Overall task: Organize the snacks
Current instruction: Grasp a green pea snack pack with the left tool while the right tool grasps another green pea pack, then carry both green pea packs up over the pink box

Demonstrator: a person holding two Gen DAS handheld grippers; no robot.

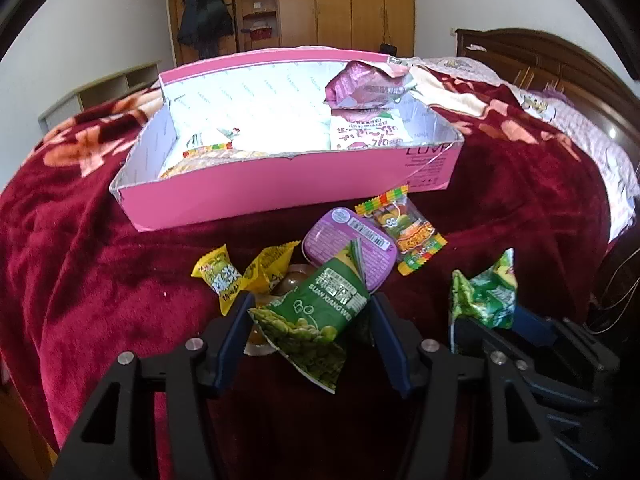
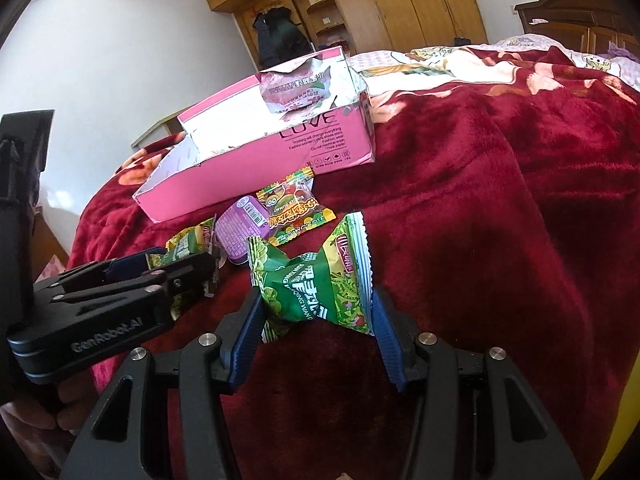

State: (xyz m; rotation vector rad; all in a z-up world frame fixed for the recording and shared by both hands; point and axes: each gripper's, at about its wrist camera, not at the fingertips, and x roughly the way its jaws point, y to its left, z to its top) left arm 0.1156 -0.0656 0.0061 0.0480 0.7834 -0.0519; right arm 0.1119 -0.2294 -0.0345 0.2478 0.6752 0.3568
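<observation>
Two crinkly green foil packets point(image 2: 316, 284), clamped.

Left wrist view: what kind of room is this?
A bedroom, most likely. The snacks and the pink box lie on a bed covered by a dark red floral blanket, a carved wooden headboard stands on the right, and wooden wardrobes line the back wall.

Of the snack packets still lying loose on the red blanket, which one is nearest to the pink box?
The clear gummy packet with rainbow-striped ends; its upper end almost reaches the pink cardboard box.
</observation>
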